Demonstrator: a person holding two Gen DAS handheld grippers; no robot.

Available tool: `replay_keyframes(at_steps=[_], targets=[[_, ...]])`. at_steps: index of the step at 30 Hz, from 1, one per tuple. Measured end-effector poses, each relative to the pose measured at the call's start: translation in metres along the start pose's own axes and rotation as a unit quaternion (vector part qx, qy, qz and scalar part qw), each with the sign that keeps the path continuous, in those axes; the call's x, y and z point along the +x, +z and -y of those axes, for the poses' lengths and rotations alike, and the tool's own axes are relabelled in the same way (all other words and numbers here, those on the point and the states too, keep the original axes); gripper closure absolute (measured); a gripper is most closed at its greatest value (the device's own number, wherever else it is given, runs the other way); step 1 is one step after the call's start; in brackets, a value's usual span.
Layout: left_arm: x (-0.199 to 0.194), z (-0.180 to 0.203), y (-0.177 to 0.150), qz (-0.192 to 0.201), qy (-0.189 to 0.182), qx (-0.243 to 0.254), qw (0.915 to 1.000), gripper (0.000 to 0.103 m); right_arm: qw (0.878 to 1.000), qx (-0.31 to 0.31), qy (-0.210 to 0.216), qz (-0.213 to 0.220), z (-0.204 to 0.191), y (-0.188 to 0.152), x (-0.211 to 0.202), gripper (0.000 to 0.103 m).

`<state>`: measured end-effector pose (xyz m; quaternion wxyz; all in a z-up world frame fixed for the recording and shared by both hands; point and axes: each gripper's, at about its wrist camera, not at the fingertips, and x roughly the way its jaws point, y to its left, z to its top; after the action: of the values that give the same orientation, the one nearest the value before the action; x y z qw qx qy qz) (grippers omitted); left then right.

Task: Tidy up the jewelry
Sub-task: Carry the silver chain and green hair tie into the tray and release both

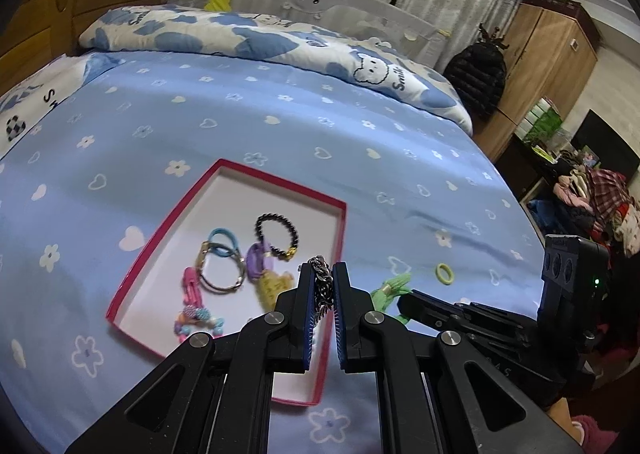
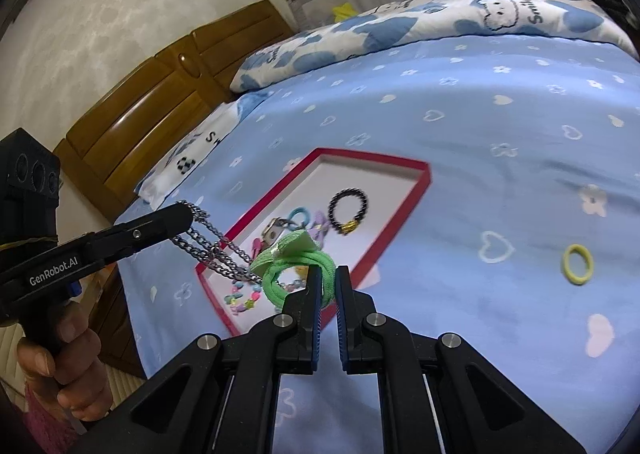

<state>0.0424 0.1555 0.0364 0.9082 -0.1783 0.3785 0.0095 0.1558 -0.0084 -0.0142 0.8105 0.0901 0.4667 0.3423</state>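
Note:
My left gripper [image 1: 323, 269] is shut on a silver chain [image 1: 323, 292], held over the near right corner of a red-rimmed white tray [image 1: 280, 179] on the bed. From the right wrist view the chain [image 2: 212, 250] hangs in loops from the left gripper [image 2: 186, 214] above the tray's [image 2: 372, 156] near left edge. My right gripper [image 2: 329, 279] is shut on a green hair tie with a bow [image 2: 296, 266], just right of the left one. The tray holds a black bead bracelet [image 1: 276, 234], blue hair ties [image 1: 222, 244], a purple tie and clips.
A yellow-green hair tie [image 2: 577, 264] lies loose on the blue flowered sheet [image 1: 280, 126], right of the tray. A folded quilt [image 1: 248, 38] and wooden headboard [image 2: 168, 94] lie beyond. A hand [image 2: 72, 358] grips the left gripper's handle. Wardrobe and clutter stand off the bed's right side.

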Motion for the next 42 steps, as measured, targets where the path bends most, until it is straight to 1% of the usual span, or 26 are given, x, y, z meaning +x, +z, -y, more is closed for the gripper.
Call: replay_keyframes(at_steps=[6, 12, 19, 24, 30, 34, 36, 42], targets=[[0.005, -0.011, -0.002, -0.009, 0.004, -0.010, 0.9999, 0.096, 0.999, -0.016, 0.008, -0.027, -0.016, -0.001, 0.027, 0.097], [0.013, -0.023, -0.005, -0.021, 0.008, -0.021, 0.9995, 0.096, 0.998, -0.031, 0.009, -0.053, -0.024, -0.004, 0.047, 0.097], [0.025, -0.044, -0.008, -0.034, 0.020, -0.042, 0.9983, 0.096, 0.995, -0.047, -0.001, -0.084, -0.031, -0.008, 0.072, 0.097], [0.035, -0.059, -0.012, -0.043, 0.037, -0.056, 0.9968, 0.096, 0.992, -0.057, -0.015, -0.107, -0.031, -0.011, 0.090, 0.097], [0.050, -0.075, -0.017, -0.059, 0.061, -0.072, 0.9938, 0.096, 0.989, -0.070, -0.033, -0.123, -0.032, -0.011, 0.101, 0.096], [0.061, -0.082, -0.022, -0.070, 0.068, -0.080, 0.9920, 0.096, 0.987, -0.080, -0.040, -0.132, -0.033, -0.012, 0.108, 0.095], [0.067, -0.084, -0.023, -0.076, 0.079, -0.078, 0.9910, 0.096, 0.986, -0.086, -0.044, -0.134, -0.035, -0.012, 0.110, 0.094], [0.077, -0.086, -0.024, -0.085, 0.092, -0.075, 0.9893, 0.096, 0.985, -0.095, -0.049, -0.134, -0.037, -0.011, 0.111, 0.093]])
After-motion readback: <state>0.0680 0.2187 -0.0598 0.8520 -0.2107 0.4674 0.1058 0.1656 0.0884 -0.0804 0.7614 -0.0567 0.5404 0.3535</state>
